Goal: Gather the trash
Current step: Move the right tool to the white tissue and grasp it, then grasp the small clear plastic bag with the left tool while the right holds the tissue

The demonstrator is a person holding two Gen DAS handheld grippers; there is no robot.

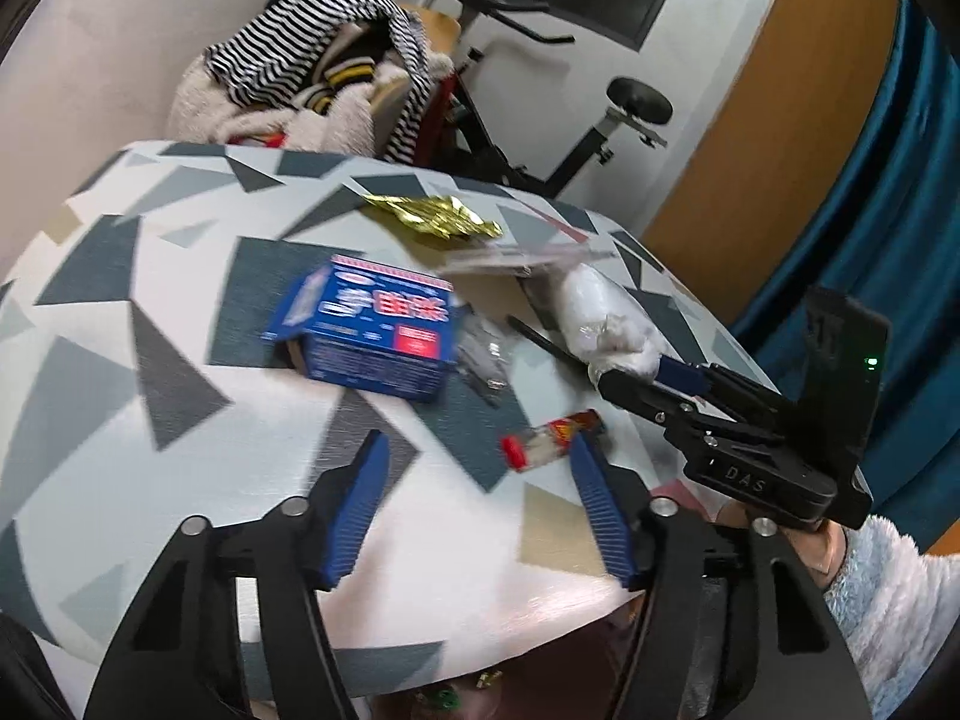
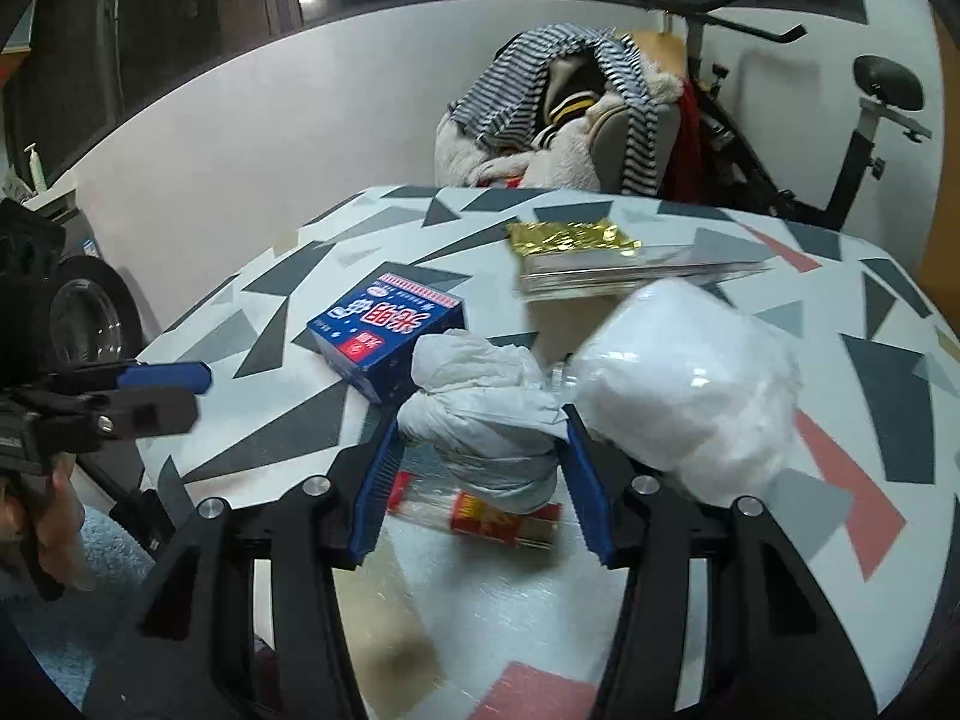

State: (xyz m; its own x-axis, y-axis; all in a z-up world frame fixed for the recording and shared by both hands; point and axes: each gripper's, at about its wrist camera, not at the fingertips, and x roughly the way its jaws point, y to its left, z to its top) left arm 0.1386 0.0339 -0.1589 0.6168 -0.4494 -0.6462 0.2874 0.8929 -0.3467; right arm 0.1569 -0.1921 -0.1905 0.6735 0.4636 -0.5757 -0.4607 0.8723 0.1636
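Right gripper (image 2: 480, 456) closed on a crumpled white tissue wad (image 2: 480, 408) above the patterned desk (image 2: 870, 420).

The blue fingers (image 2: 375, 492) press the wad from both sides, and a white plastic-wrapped bundle (image 2: 690, 390) bulges beside it to the right. Beneath the wad a clear tube with a red label (image 2: 480, 516) lies flat on the desk. Farther back stand a blue box (image 2: 384, 330), a gold foil wrapper (image 2: 570, 237) and a flat clear packet (image 2: 630, 276) just in front of the foil. The left gripper (image 2: 174, 387) enters at the left edge, held in a hand (image 2: 54, 510); its opening cannot be judged. Striped clothing (image 2: 564, 96) is heaped behind the desk.
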